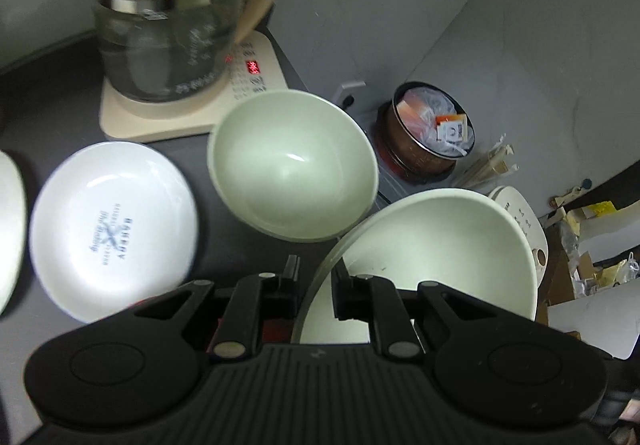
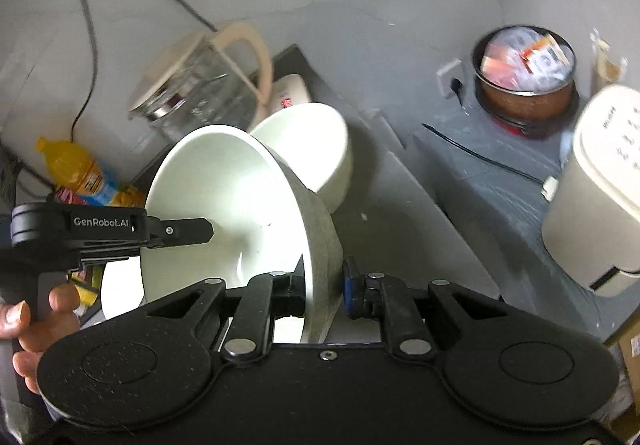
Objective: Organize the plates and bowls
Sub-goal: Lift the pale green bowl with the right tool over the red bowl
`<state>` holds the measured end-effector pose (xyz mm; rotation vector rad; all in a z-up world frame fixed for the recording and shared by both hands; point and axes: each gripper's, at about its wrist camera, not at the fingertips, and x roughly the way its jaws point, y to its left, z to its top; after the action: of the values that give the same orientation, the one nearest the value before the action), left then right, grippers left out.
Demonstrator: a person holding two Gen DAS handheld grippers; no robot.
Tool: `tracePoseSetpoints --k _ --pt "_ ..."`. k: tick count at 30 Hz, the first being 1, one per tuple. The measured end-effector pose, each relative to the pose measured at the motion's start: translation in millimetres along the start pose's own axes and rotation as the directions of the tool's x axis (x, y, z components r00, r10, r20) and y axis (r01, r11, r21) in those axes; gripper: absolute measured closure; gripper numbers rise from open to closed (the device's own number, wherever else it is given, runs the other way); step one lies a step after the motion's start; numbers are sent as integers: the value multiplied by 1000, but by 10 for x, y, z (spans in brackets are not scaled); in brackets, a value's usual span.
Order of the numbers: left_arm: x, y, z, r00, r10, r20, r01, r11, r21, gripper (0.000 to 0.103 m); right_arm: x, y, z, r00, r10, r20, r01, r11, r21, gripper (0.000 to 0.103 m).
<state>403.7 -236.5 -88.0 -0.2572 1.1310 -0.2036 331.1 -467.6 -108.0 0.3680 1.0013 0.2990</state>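
both grippers clamp one big white bowl (image 2: 224, 205) by its rim, opposite sides, bowl tilted and off the dark counter (image 1: 48, 109). left gripper (image 1: 316, 277) jaws nearly closed, pinching the rim edge; seen from the right wrist cam it reaches in from the left side. right gripper (image 2: 324, 285) also nearly closed, one pad inside and one on the grey outer wall of the same bowl.

step, as i read it: mid-carry of the big bowl, prob heading to stack w/ another. second pale bowl (image 1: 292, 165) sits on the counter just behind/beside the held one, upright, empty. white plate (image 1: 112, 229) lies to its left, apart from it; edge of another white dish (image 1: 8, 229) at far left, mostly cut off.

next move likely needs: level the bowl, keep both grips even so it doesn't twist, line up over the seated bowl or a free spot, lower, then release. rim grip is thin, so slip risk.

text: plate has blue print, "bakery" partly legible, rest too blurred. left tool reads "genrobot.ai". kettle (image 1: 168, 29) base shows red digits, unreadable. white appliance (image 2: 600, 181) has small print, cant read. orange drink bottle (image 2: 76, 173) label unclear.
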Motion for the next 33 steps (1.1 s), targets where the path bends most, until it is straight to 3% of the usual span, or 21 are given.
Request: tracePoseSetpoints --k 20,33 --pt "-512 831 -333 998 65 13 -62 987 -148 89 300 746 -258 991 87 -100 -98 990 -104 88" --pt "-513 1324 -628 992 105 -64 -117 964 -241 86 563 1030 -516 981 60 -182 -86 987 -139 87"
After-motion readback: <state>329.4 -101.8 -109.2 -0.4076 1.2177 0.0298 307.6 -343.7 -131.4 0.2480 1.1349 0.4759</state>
